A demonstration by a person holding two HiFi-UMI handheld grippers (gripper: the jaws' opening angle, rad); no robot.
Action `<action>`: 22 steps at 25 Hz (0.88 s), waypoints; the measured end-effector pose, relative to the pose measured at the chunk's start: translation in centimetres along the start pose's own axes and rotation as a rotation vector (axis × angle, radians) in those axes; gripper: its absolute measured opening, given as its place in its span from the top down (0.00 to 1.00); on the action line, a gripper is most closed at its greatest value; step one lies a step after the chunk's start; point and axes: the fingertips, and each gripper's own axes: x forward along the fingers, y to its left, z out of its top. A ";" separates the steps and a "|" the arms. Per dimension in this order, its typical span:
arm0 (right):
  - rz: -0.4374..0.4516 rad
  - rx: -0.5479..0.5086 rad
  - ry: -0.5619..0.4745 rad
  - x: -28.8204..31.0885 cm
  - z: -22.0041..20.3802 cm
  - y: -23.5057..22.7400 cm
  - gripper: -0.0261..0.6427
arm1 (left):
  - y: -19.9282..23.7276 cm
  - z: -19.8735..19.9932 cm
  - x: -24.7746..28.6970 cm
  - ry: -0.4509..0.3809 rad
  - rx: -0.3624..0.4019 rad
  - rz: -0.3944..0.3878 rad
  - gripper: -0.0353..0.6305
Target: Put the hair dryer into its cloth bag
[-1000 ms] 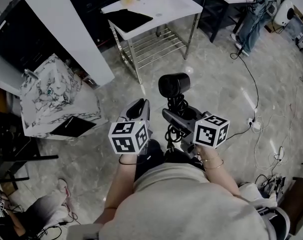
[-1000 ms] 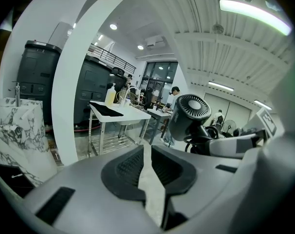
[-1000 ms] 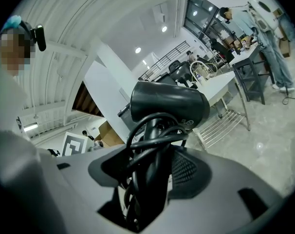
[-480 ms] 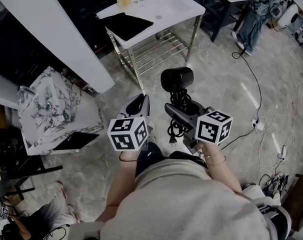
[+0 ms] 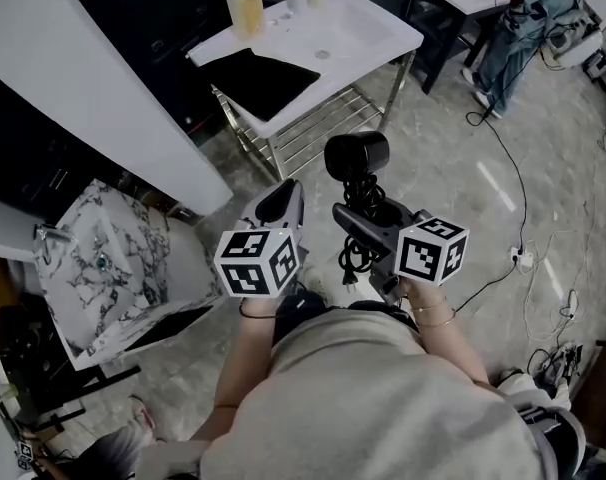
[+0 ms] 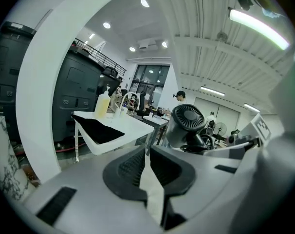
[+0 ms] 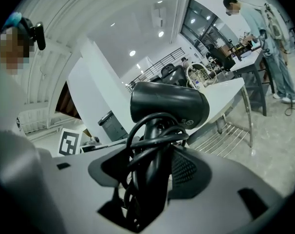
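Right gripper [image 5: 355, 224] clamped on hair dryer [image 5: 355, 158] handle. Left gripper [image 5: 279, 204] fingers just closing, all but shut, empty. I'd reopen them to lift the black cloth bag [image 5: 268, 80] mouth off the desk [image 5: 375, 34].

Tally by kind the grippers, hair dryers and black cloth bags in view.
2 grippers: left gripper, jaws just been closing, nothing between; right gripper, holding the hair dryer
1 hair dryer
1 black cloth bag
Total: 4
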 end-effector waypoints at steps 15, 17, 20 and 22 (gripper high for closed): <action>-0.039 0.024 0.038 8.3 2.6 -2.5 0.60 | 6.6 2.8 4.6 0.031 0.039 -0.056 0.90; -0.037 0.024 0.047 9.0 3.1 -3.4 0.60 | 7.5 3.2 5.3 0.033 0.037 -0.031 0.90; -0.037 0.016 0.044 10.4 4.8 -5.2 0.60 | 9.3 3.7 6.7 0.036 0.047 0.016 0.90; -0.034 0.008 0.040 11.5 6.2 -6.5 0.60 | 10.7 4.0 7.8 0.040 0.037 0.045 0.90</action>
